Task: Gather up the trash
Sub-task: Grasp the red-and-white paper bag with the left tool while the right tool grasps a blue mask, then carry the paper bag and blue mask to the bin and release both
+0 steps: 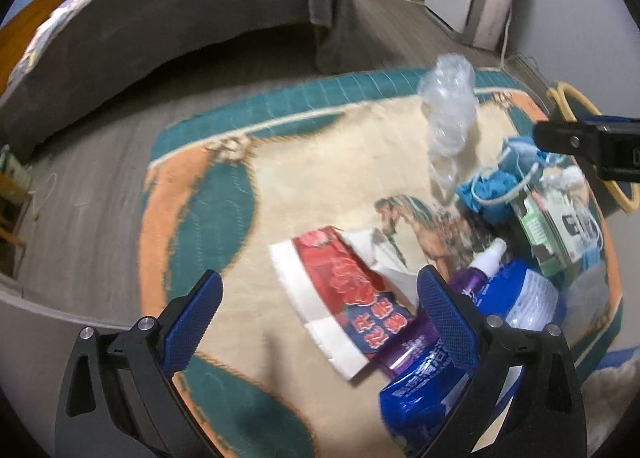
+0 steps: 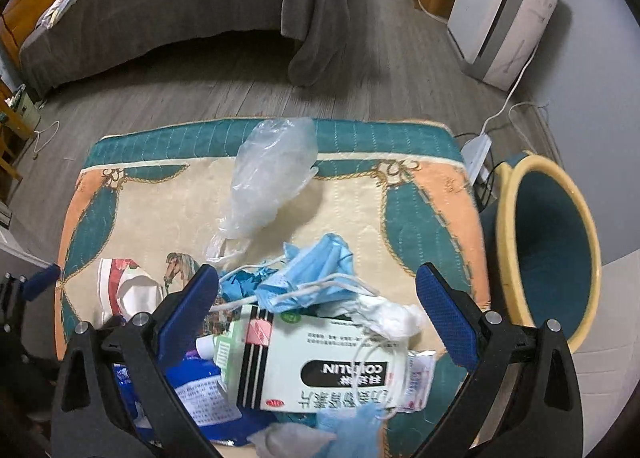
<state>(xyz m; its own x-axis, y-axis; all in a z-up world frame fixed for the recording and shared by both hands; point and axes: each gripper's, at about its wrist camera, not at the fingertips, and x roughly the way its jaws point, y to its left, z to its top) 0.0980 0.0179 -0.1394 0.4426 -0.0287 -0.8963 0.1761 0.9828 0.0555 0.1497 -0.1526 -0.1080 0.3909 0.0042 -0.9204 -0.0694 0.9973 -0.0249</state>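
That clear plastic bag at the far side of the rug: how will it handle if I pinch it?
The clear plastic bag looks thin and crumpled, so probably floppy and very light. It may slip or trail from the open right gripper unless pinched at a bunched fold.

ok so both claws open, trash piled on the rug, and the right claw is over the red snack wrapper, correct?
One thing is off: the right claw is over the white medicine box and blue face masks, as the right wrist view shows. The red snack wrapper sits ahead of the left claw. Both claws are open, and the trash is on the rug.
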